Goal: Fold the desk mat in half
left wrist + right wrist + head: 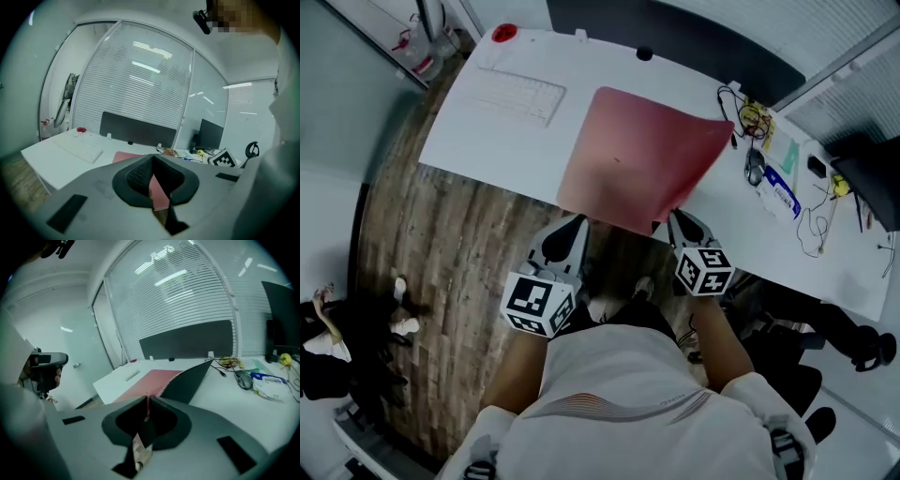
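The pink desk mat (637, 155) lies on the white desk (464, 136), with its near edge hanging past the desk front. My left gripper (577, 222) is shut on the mat's near left corner, and my right gripper (673, 220) is shut on its near right corner. In the left gripper view the jaws (153, 157) meet, with pink mat (159, 194) pinched between them. In the right gripper view the jaws (148, 399) clamp the mat's thin edge. From there the mat (150, 378) rises and its right side curls up, showing a dark underside (187, 376).
A white keyboard (517, 97) lies left of the mat, with a red round object (503, 34) at the far left corner. A mouse (756, 167), cables (748, 112) and small packets crowd the desk's right part. A dark partition (675, 37) backs the desk.
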`<state>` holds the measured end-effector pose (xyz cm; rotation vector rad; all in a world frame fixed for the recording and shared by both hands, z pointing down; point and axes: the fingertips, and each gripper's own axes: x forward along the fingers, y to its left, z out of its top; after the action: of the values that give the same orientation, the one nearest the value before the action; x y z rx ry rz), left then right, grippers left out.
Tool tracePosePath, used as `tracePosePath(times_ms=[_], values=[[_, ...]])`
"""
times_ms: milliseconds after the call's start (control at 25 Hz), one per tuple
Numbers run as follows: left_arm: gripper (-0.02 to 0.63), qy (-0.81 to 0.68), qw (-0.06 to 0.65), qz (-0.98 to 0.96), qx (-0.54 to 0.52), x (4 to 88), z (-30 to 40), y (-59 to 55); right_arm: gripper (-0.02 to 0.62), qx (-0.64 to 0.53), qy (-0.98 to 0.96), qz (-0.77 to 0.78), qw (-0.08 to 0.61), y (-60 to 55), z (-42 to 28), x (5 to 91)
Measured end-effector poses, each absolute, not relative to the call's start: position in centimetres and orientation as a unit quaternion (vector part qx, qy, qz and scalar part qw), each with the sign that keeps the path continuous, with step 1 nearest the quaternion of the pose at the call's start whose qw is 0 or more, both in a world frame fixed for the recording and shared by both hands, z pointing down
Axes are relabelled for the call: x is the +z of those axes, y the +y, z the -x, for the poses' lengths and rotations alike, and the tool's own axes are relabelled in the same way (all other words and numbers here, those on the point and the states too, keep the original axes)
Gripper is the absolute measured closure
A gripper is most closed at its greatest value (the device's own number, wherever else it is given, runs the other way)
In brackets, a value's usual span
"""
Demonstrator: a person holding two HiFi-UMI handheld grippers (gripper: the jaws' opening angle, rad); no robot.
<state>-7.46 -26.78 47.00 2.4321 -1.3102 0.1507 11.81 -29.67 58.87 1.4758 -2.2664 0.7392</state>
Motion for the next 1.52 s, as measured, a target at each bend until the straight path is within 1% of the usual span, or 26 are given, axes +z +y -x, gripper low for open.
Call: tracePosePath(times_ms=[200,440,760,880,1040,1120,1200,1240,1320,1360,1440,1480,1520], values=[[0.591,-0.494,0.177,-0.85,0.049,46.6,11.7,-26.6,0.518,0.244,-0.827,-0.471,0.186,-32.1,-5.7,59.1],[0.591,-0.536,0.194,-0.821,0.047,47.9,18.2,-25.6,0.518,0.242,-0.84,-0.434,0.217,-34.4,1.5,61.0],[0.591,-0.571,0.212,-0.792,0.042,49.8,25.2,-24.4,0.514,0.268,-0.837,-0.371,0.301,-34.9,9.7,66.3],[0.591,-0.577,0.214,-0.787,0.042,50.1,26.8,-24.0,0.512,0.283,-0.829,-0.354,0.328,-34.8,11.9,68.3],[0.591,-0.576,0.217,-0.787,0.043,50.4,27.8,-24.2,0.507,0.278,-0.821,-0.35,0.356,-35.0,13.1,69.7],[0.591,-0.574,0.218,-0.788,0.041,50.5,27.9,-24.2,0.49,0.282,-0.827,-0.343,0.345,-34.9,13.5,69.4],[0.591,-0.57,0.215,-0.792,0.037,50.3,27.7,-24.5,0.373,0.284,-0.844,-0.334,0.309,-34.8,13.8,67.6],[0.591,-0.567,0.212,-0.795,0.033,50.1,27.4,-24.8,0.374,0.276,-0.854,-0.336,0.286,-35.0,13.6,66.1],[0.591,-0.558,0.203,-0.804,0.025,49.2,26.6,-25.2,0.433,0.246,-0.871,-0.35,0.24,-35.1,12.4,62.4],[0.591,-0.553,0.197,-0.809,0.02,48.6,26.1,-25.4,0.452,0.232,-0.876,-0.361,0.22,-35.1,11.5,60.4],[0.591,-0.542,0.184,-0.82,0.01,47.2,24.8,-26.1,0.52,0.204,-0.88,-0.386,0.186,-35.0,9.2,56.4],[0.591,-0.536,0.176,-0.826,0.005,46.3,24.0,-26.6,0.539,0.191,-0.881,-0.398,0.171,-35.0,7.9,54.4],[0.591,-0.529,0.168,-0.832,0.0,45.5,23.1,-27.0,0.543,0.179,-0.881,-0.408,0.157,-34.9,6.6,52.4]])
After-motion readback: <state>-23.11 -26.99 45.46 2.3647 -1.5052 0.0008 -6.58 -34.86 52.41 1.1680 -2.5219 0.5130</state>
